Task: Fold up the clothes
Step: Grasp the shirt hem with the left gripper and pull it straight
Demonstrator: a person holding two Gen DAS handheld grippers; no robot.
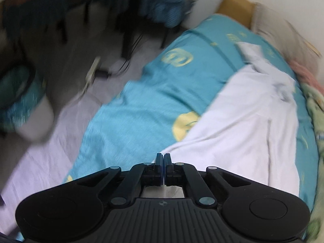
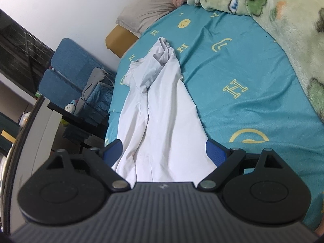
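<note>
The white shirt (image 2: 162,121) is thin, smooth matt cloth, the teal bedsheet (image 2: 243,70) faintly shiny woven cloth, the green blanket (image 2: 283,20) fuzzy fleece.

Home bedroom — bed (image 2: 243,64), pillow (image 2: 149,10), blanket (image 2: 283,20)

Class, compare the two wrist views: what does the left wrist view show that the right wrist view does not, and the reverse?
Only the left wrist view shows the left gripper, its jaws together, and a pale sheet beside the bed. Only the right wrist view shows the right gripper, jaws wide apart over the garment, and a blue chair. Both show the white garment on the turquoise bedsheet.
</note>
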